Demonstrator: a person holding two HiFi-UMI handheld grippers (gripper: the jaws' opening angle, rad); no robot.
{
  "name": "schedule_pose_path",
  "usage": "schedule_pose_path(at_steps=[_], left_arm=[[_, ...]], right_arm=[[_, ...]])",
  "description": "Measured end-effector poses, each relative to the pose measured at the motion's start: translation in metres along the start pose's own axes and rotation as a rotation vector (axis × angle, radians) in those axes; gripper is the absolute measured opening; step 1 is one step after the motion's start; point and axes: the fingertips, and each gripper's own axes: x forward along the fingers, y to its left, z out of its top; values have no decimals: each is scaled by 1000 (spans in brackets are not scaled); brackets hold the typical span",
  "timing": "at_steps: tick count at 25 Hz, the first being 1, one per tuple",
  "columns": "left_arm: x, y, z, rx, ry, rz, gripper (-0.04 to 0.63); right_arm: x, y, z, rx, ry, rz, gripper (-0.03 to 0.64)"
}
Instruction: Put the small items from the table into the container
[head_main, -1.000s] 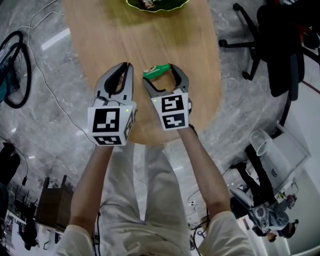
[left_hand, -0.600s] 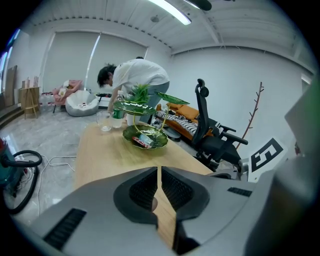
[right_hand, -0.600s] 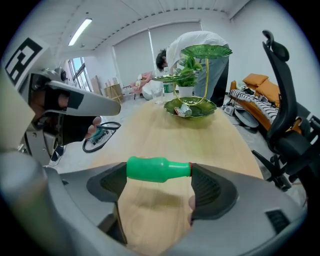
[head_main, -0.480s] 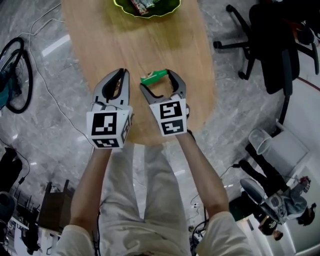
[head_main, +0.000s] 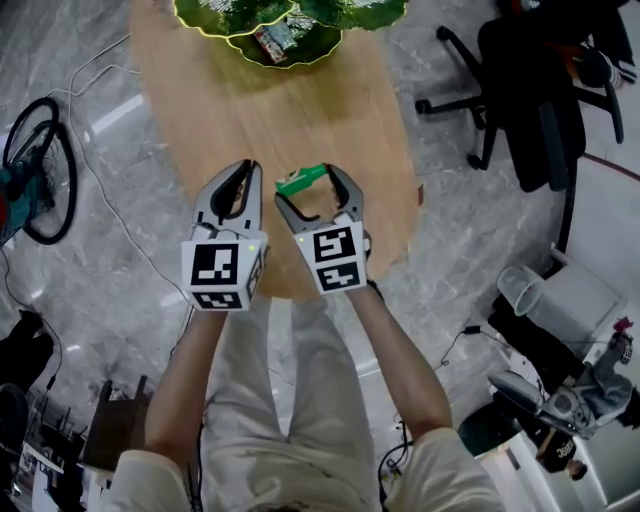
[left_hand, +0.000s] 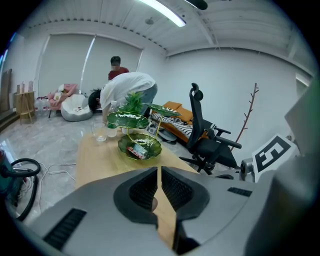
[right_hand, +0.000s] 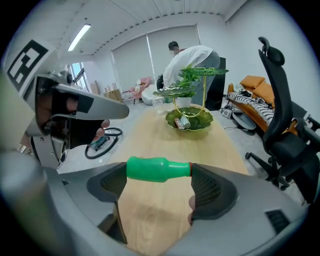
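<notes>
holding green bottle (right_hand: 157, 169) in right tool (head_main: 311, 188)

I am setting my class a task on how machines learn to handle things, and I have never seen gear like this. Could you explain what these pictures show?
There is no robot here. A person holds a hand-held two-jaw gripper in each hand, and the cubes with black-and-white squares are part of those grippers.

One picture comes from a camera on the person's head, looking steeply down. The other two come from cameras riding on each gripper, looking along its jaws.

Below is a wooden table. At its far end stands a green leaf-shaped tiered dish with a wrapped snack in its lower tier.

The right gripper holds a small green bottle crosswise, clamped end to end between its jaws, above the table. The left gripper has its jaws almost together with nothing between them.
</notes>
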Motion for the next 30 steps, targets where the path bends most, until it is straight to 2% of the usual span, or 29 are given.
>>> schedule_pose_path(at_steps=[20,30], left_arm=[[-44,-38,52,15,6,-1,32],[-56,-47,92,35,-19,-11,32]], right_arm=[[-64,-14,52,9,-63,-14,410],[-86,-20,99,20,-128,-23,410]])
